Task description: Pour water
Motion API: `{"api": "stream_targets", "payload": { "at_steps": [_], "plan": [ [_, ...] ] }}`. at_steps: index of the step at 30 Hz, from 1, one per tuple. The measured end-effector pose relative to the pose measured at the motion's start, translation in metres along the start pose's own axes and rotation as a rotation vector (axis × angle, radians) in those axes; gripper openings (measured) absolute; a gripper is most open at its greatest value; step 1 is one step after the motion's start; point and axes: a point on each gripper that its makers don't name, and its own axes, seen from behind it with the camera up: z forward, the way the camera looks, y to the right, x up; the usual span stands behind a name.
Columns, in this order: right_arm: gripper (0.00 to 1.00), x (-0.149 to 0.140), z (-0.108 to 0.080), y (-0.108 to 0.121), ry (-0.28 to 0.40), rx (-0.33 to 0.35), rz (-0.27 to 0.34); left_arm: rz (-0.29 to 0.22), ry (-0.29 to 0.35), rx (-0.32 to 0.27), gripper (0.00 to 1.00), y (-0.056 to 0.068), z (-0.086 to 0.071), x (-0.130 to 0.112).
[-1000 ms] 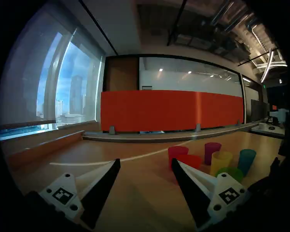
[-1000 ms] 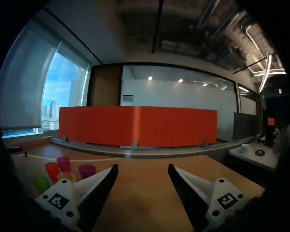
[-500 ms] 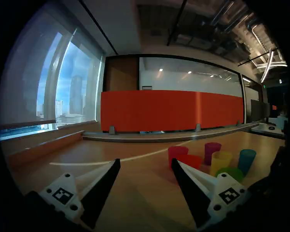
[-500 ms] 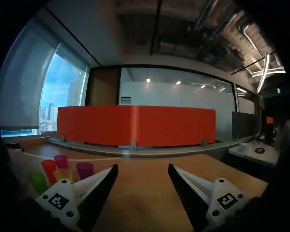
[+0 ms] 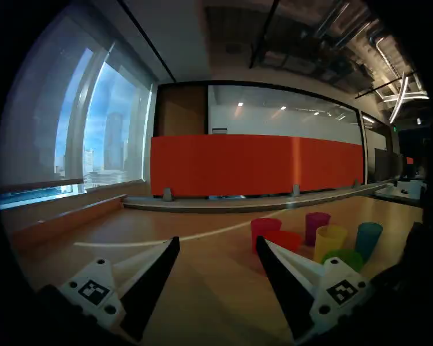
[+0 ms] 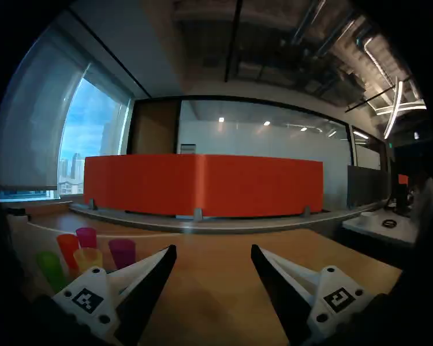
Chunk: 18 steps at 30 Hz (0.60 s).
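Wooden counter [image 5: 212, 301] shows between the spread fingers of my left hand-held gripper [image 5: 216, 240], which grips nothing; my right hand-held gripper [image 6: 212, 249] is splayed and holds nothing either. Just past my left one's right finger stands a close cluster of coloured cups [image 5: 330, 237], upright on the counter, well left of my right one. Farther off, an orange partition [image 5: 251, 164] runs along the counter's far edge.
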Motion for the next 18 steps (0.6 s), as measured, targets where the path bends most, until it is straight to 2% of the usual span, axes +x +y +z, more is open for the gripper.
{"api": "stream_targets", "payload": {
  "at_steps": [9, 18],
  "plan": [
    [1.00, -0.003, 0.008, 0.008, -0.013, -0.007, 0.021, 0.000, 0.000, 0.000, 0.98, 0.000, 0.000, 0.000],
    [1.00, -0.022, 0.001, 0.017, -0.038, -0.012, 0.028, 0.000, 0.000, 0.000, 0.98, 0.000, 0.000, -0.001]
  ]
}}
